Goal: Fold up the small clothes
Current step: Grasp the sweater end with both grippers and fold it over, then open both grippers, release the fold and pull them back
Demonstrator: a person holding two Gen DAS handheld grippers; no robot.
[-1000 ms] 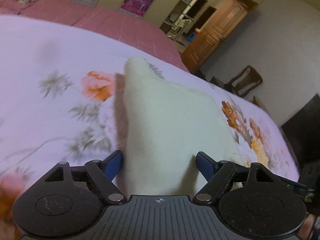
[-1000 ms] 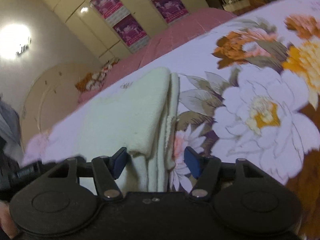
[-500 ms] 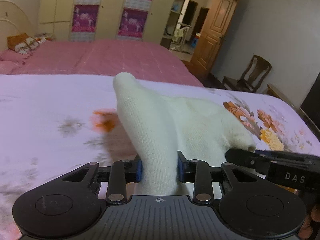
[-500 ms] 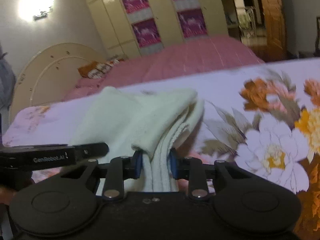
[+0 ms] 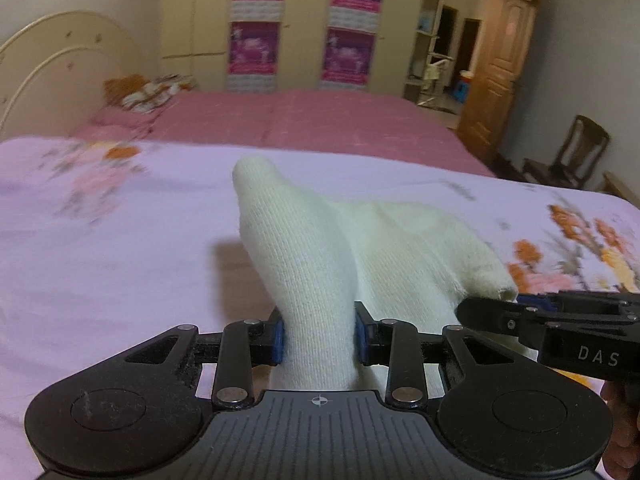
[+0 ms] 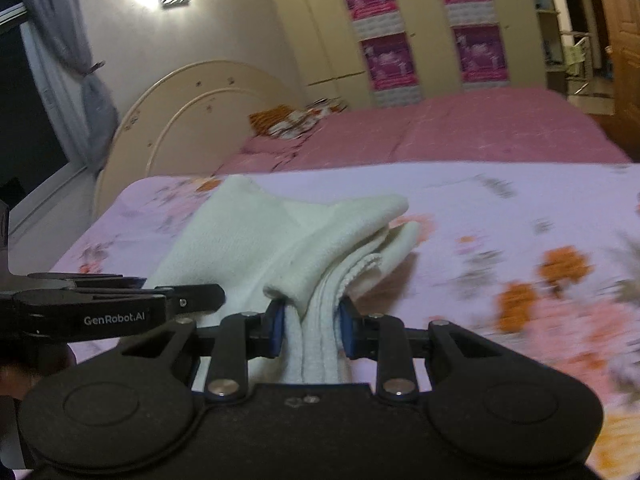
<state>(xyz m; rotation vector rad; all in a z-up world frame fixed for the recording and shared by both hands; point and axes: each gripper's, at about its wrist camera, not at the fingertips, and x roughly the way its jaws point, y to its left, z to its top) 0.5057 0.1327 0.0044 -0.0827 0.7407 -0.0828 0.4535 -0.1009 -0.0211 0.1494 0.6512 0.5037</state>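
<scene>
Your left gripper and right gripper each have jaws clamped on the cream garment, lifted mid-frame above the bed; folding looks unfinished.

My blue pads hid the strip of cream garment pinched between them. My right gripper ran off the frame edge. In the right wrist view the floral sheet smeared into blur, and the garment's layers vanished under the gripper body.
</scene>
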